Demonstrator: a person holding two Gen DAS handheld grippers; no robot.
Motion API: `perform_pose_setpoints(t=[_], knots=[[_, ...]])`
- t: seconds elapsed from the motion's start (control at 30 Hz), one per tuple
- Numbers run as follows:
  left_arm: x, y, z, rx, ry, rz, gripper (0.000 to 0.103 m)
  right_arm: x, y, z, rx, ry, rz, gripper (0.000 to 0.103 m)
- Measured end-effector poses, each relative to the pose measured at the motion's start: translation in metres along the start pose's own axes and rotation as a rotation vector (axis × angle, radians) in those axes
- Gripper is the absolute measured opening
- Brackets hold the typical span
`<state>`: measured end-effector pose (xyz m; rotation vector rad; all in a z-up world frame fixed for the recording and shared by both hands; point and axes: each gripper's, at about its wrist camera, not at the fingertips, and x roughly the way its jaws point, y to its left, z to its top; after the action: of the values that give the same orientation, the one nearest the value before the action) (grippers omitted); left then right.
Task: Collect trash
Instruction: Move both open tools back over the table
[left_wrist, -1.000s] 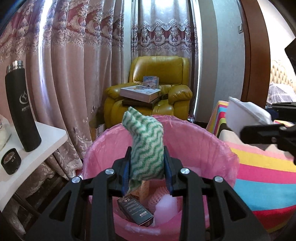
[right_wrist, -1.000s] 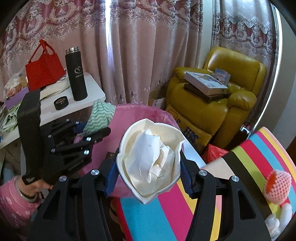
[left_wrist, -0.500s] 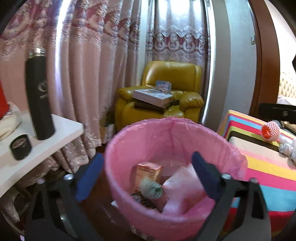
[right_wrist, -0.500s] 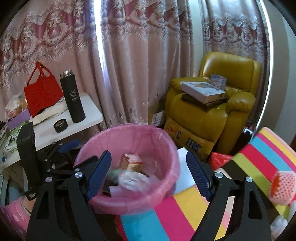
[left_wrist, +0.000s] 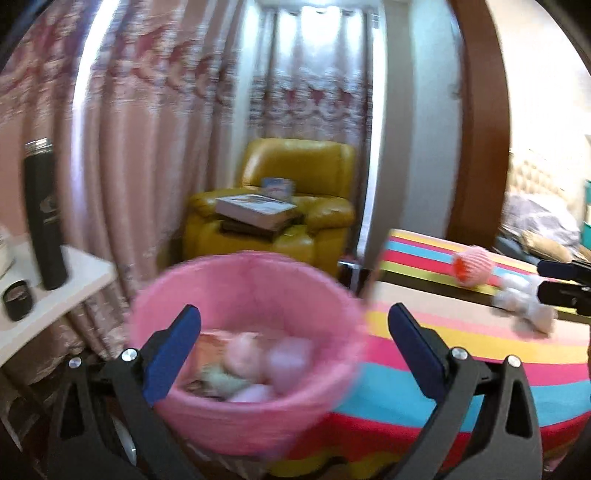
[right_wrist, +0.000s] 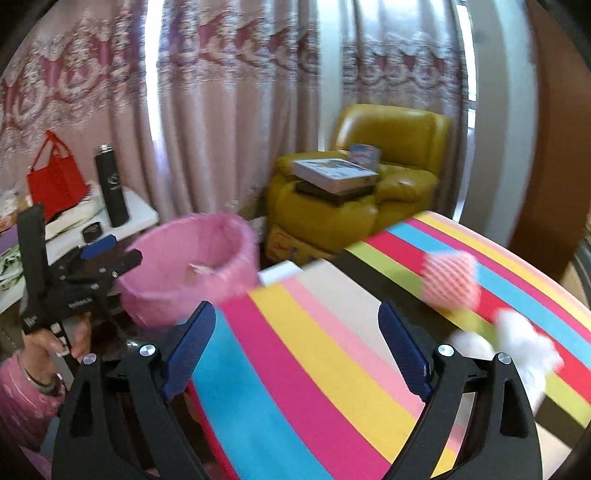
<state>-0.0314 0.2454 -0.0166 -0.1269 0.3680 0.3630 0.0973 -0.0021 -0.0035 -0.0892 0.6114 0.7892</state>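
Observation:
A pink-lined trash bin (left_wrist: 251, 288) stands just in front of my left gripper (left_wrist: 293, 317), which is open and empty above its near rim. Blurred trash (left_wrist: 243, 354) lies inside. In the right wrist view the bin (right_wrist: 192, 266) sits at the left, off the striped table (right_wrist: 295, 350). My right gripper (right_wrist: 295, 314) hangs over that table, its jaws opening with nothing between them. A pink foam net (right_wrist: 450, 280) and crumpled white tissue (right_wrist: 517, 339) lie on the table to its right. The left wrist view shows the net (left_wrist: 474, 264) and tissue (left_wrist: 524, 302) too.
A yellow armchair (right_wrist: 369, 184) with stacked books stands behind the bin, before pink curtains. A white side table (left_wrist: 74, 280) at the left carries a black flask (left_wrist: 42, 214) and a small black cup (left_wrist: 16, 304). A red bag (right_wrist: 55, 181) stands there. A person's hand (right_wrist: 48, 343) holds the left gripper.
The left gripper opened and the green-and-white cloth fell into the bin. The right gripper let go of the white bowl of paper. Both views have swung right toward the striped table.

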Motion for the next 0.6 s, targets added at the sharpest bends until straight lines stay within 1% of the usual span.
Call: perform_pose_setpoints(t=[0.1,0.13,0.23,0.33,0.4,0.5,0.6], knots=[[0.014,-0.044,-0.002,0.047,0.047,-0.068,0.098,-0.021,-0.034,-0.023,0.068,0.007,-0.063,0.085],[0.019,-0.061,-0.003,0.064,0.062,-0.106,0.098,-0.025,-0.042,-0.028,0.085,0.008,-0.080,0.085],[0.033,-0.105,-0.005,0.104,0.090,-0.177,0.098,-0.039,-0.072,-0.046,0.158,0.013,-0.138,0.085],[0.051,-0.137,-0.007,0.098,0.127,-0.242,0.098,-0.051,-0.097,-0.060,0.217,0.013,-0.202,0.085],[0.064,-0.156,-0.008,0.069,0.157,-0.282,0.098,-0.056,-0.109,-0.067,0.242,0.018,-0.234,0.085],[0.081,-0.180,-0.011,0.050,0.182,-0.301,0.098,-0.057,-0.125,-0.077,0.272,0.040,-0.280,0.085],[0.090,-0.201,-0.021,0.089,0.200,-0.299,0.098,-0.055,-0.139,-0.087,0.315,0.062,-0.305,0.085]])
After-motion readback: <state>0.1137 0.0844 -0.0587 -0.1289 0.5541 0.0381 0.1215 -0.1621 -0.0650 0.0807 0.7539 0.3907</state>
